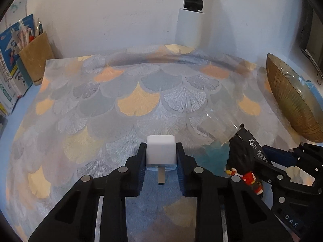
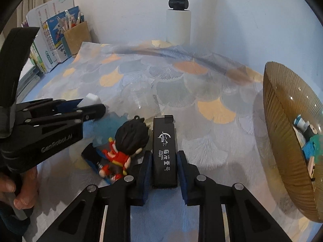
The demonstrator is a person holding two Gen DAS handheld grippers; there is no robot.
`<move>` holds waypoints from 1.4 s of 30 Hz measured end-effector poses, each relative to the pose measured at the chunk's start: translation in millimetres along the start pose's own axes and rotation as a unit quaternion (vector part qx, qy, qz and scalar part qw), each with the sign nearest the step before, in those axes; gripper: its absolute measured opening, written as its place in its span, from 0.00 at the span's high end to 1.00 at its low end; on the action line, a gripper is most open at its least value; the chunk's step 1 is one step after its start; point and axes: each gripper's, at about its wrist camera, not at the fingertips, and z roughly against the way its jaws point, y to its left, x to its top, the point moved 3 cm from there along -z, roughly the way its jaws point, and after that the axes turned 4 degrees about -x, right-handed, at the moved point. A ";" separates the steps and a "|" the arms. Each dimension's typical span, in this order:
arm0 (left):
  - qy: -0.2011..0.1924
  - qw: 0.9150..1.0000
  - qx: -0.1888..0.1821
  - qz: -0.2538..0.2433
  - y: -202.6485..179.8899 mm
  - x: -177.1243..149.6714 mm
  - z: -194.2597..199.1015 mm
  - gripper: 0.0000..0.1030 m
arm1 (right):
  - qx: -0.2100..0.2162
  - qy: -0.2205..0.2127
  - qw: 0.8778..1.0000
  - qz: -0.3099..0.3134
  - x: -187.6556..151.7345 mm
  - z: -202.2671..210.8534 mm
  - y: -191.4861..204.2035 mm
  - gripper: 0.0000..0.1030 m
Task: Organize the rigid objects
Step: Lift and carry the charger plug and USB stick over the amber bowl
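Now the left tool (image 1: pixel 161 157) is squeezing the white plug (image 1: pixel 160 151) by its flat sides above the tabletop (image 1: pixel 131 100); it is looking light, hard and smooth. Nearby, the right tool (image 2: pixel 164 167) is pinching the stiff black lighter (image 2: pixel 164 151).

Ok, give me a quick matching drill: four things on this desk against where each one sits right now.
Things:
1. white charger
2. black lighter
3. doll
4. pens

Places:
A. in the brown holder by the books
B. between the left gripper's fingers
C. lying on the cloth left of the lighter
D. between the right gripper's fingers

Pairs: 1-B, 2-D, 3-C, 4-A
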 end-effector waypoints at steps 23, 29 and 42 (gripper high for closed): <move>-0.035 0.998 0.018 0.039 -1.1 -64.6 52.3 0.77 | -0.011 0.007 1.000 0.022 -113.6 76.4 -15.7 0.64; -0.042 0.998 0.017 0.035 -1.1 -64.8 55.1 0.77 | 0.005 -0.014 0.999 0.050 -116.2 79.8 15.3 0.77; -0.062 0.998 -0.005 0.017 -27.9 -55.3 72.3 0.77 | 0.023 -0.045 0.998 0.035 -116.1 121.2 2.8 0.77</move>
